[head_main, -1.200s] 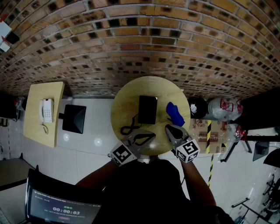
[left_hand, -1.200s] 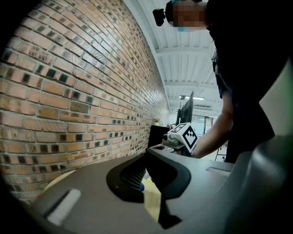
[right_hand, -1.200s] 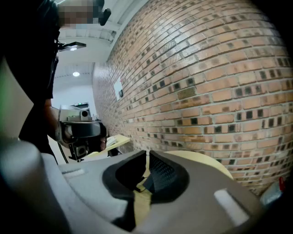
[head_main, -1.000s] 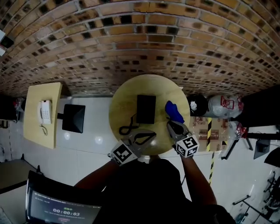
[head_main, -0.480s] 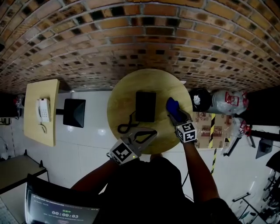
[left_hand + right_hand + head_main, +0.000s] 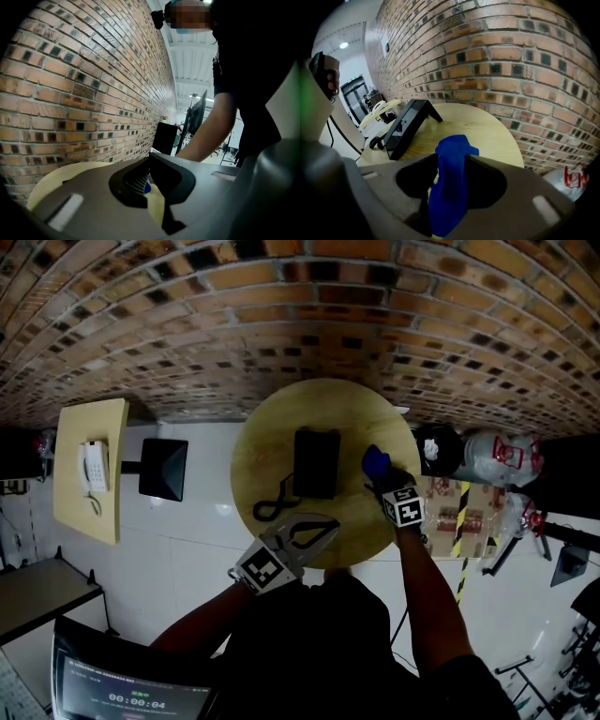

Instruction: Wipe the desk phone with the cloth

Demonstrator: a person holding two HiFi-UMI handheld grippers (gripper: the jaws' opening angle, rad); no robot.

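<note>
The blue cloth (image 6: 449, 183) sits bunched on the round table (image 6: 267, 442), just right of the black desk phone (image 6: 316, 463). The right gripper (image 6: 452, 161) has its jaws spread wide with the cloth between them, not pinching it, I think. It's soft, floppy, light stuff, so I'd grab deep into the thick of the bunch. The left gripper (image 6: 148, 169) looks closed on nothing.
</note>
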